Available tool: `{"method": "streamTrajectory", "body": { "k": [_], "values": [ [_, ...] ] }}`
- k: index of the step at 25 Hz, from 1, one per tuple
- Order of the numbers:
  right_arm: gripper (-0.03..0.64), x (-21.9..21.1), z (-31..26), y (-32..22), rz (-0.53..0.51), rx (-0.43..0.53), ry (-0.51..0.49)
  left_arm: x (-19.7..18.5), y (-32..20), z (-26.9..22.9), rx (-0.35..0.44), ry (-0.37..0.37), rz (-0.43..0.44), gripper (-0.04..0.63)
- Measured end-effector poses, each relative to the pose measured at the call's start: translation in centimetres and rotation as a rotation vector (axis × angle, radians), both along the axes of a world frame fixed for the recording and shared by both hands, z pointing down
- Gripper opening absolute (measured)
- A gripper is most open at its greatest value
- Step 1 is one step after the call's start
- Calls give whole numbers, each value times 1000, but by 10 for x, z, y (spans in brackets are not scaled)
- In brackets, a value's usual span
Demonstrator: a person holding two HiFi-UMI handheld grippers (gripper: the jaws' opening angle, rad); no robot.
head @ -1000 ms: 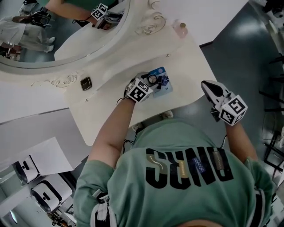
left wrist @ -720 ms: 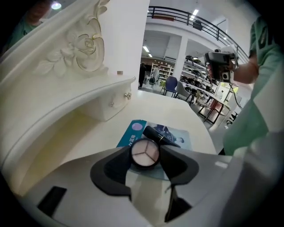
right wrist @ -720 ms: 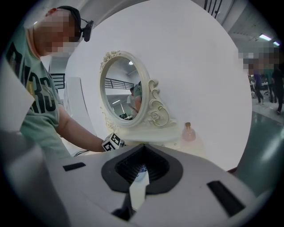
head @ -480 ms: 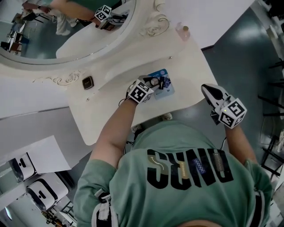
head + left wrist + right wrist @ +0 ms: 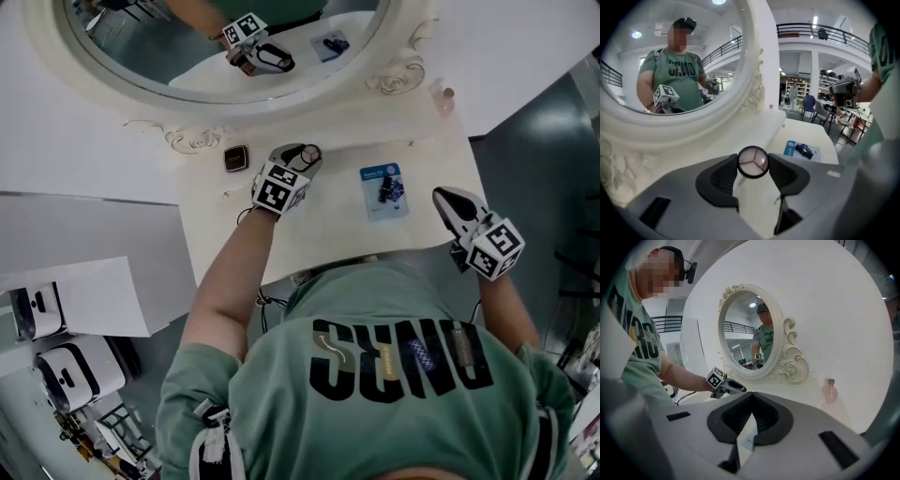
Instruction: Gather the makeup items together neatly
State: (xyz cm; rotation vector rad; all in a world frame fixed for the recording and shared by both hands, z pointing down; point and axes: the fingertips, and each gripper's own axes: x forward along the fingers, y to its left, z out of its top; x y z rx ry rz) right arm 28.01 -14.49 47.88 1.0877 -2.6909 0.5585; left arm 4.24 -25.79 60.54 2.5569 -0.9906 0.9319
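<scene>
Round compact (image 5: 753, 161) pinched by its rim in left gripper (image 5: 298, 157) jaws, held over bench (image 5: 309, 234) near square black case (image 5: 235, 158), likely to group them; blue card pack (image 5: 384, 189) well apart rightward; right gripper (image 5: 448, 199) jaws shut, empty, off bench edge

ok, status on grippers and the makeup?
Left gripper just closed on round compact. Right gripper shut, empty. Blue card pack, square case apart on table. Nothing blocking.

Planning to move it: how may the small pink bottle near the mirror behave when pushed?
The pink bottle stands upright and narrow, so it would probably tip. It looks translucent like glass, perhaps fragile.
</scene>
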Motion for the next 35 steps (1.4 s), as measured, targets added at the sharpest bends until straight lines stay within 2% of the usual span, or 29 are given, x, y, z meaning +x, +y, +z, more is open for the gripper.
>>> {"method": "streamTrajectory", "body": {
  "k": [3, 7, 14, 23, 27, 31, 35],
  "values": [
    [-6, -30, -2, -5, -29, 8, 3, -60, -15, 1, 1, -37, -118, 216],
    [-6, -62, -5, -10, -45, 19, 10, -99, -27, 8, -2, -62, -176, 216],
    [-6, -102, -6, -6, -27, 6, 31, -112, -39, 24, -1, -93, -133, 216],
    [-6, -116, -12, 1, -20, 15, 50, -119, -42, 20, 23, -100, -118, 216],
    [-6, -120, -22, -4, -17, 28, 44, -117, -37, -9, 82, -38, -131, 216],
    [-6, -124, -26, -11, -26, 46, 26, -105, 4, -56, 136, 89, -103, 216],
    [-6, -133, -29, -18, -46, 60, -6, -93, 68, -67, 97, 237, -72, 195]
  ]
}}
